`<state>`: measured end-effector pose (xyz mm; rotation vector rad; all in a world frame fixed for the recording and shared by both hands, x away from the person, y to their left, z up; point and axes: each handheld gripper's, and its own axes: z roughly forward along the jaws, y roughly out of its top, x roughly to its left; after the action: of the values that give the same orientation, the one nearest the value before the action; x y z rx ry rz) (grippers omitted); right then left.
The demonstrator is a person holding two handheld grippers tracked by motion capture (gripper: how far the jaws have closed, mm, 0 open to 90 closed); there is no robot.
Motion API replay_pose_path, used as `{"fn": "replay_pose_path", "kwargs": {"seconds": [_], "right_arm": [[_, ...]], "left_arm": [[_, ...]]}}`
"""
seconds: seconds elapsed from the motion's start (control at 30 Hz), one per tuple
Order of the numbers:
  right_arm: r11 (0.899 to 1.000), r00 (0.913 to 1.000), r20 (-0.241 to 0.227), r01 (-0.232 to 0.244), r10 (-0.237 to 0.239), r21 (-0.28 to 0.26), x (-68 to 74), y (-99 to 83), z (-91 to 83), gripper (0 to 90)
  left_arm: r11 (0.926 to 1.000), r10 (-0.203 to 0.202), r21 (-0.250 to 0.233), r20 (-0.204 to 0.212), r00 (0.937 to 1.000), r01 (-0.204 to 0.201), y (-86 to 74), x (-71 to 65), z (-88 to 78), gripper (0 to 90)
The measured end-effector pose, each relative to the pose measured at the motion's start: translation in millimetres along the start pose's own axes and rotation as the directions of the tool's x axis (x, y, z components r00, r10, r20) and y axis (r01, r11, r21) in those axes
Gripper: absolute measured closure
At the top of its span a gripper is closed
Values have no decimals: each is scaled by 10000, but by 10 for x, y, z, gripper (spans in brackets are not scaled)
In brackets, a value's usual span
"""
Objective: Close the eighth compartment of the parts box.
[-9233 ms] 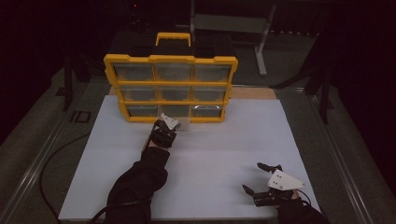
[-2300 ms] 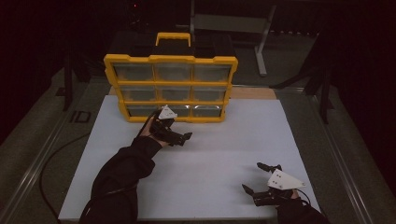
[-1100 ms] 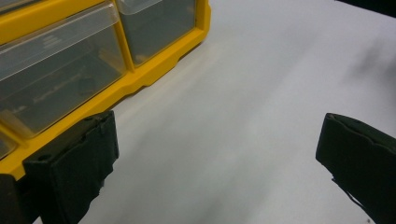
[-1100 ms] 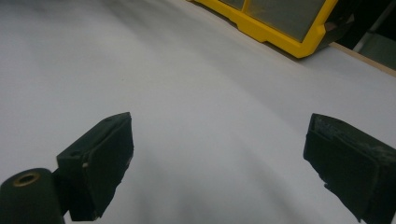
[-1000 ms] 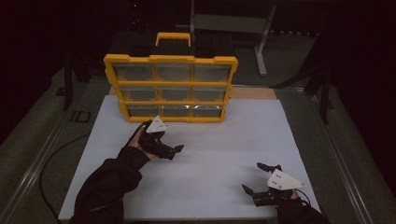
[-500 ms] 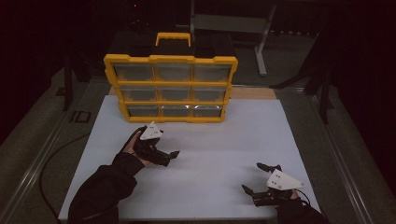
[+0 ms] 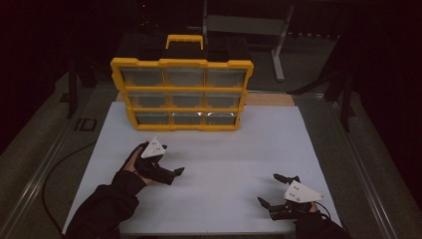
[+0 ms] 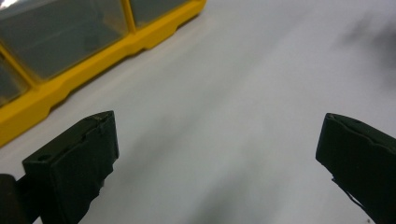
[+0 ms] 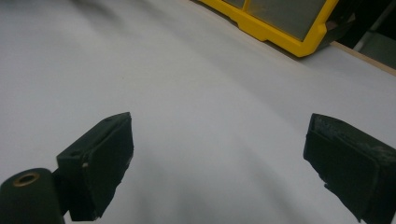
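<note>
Darkness rings our white surface (image 7: 224,164), where a yellow drawer organizer (image 7: 182,93) stands at the far edge. Our left gripper (image 7: 175,174) sits near the left edge, jaws wide apart and empty. Our right gripper (image 7: 271,189) rests by the near right corner, jaws equally spread, holding nothing.

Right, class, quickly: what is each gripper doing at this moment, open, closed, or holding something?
Left gripper: open, jaws wide apart, holding nothing.
Right gripper: open, jaws wide apart, holding nothing.
</note>
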<state>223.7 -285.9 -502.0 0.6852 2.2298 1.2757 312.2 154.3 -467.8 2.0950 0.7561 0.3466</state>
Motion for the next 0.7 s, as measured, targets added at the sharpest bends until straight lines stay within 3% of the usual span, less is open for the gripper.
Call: {"fn": "replay_pose_path", "kwargs": {"seconds": [0.3,0.7], "right_arm": [[10000,10000,-15,71,-71,25,-1,-1,2,84],[10000,10000,-20,46,-46,57,8,-2,11,83]], "left_arm": [[9997,-210,-125,-133,9997,208,-147,-4,-106,0],[9997,-199,121,-69,9998,200,-330,-32,-234,0]]}}
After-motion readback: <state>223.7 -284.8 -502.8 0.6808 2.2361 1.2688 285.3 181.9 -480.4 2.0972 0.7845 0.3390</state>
